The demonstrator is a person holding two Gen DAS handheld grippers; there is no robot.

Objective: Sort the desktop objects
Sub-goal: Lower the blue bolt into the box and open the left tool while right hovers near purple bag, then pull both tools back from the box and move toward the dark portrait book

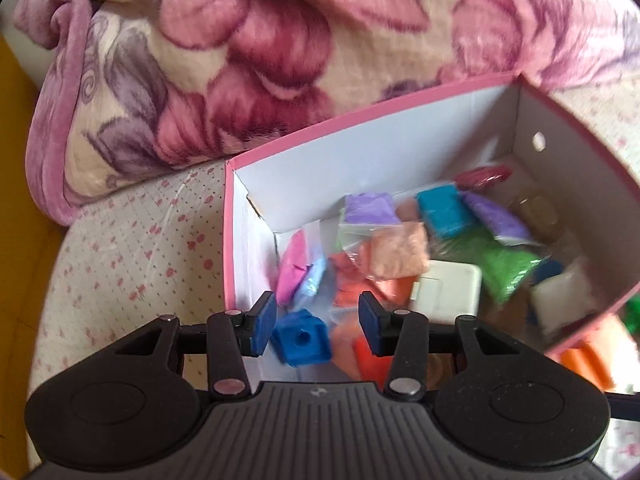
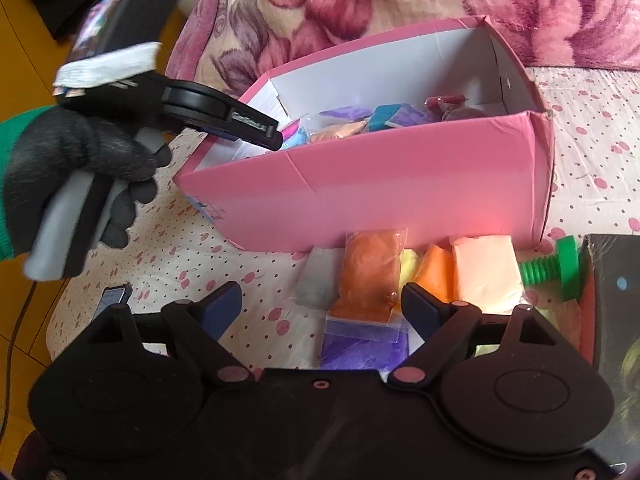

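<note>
A pink cardboard box (image 1: 236, 240) with white inner walls holds several coloured clay bags. A blue cube with a hole (image 1: 302, 338) lies in its near left corner. My left gripper (image 1: 318, 322) is open over that corner, the cube between and below its pads, untouched. In the right wrist view the left gripper (image 2: 276, 138) reaches over the box (image 2: 380, 192) rim. My right gripper (image 2: 320, 308) is open and empty above an orange clay bag (image 2: 370, 276) and a purple bag (image 2: 360, 348) on the sheet in front of the box.
A folded floral blanket (image 1: 240, 60) lies behind the box. Beside the bags lie a peach block (image 2: 486, 268), an orange piece (image 2: 434, 270), a grey-white bag (image 2: 318, 280), a green plastic bolt (image 2: 554, 270) and a dark box (image 2: 612, 300). A small phone-like object (image 2: 114, 298) lies left.
</note>
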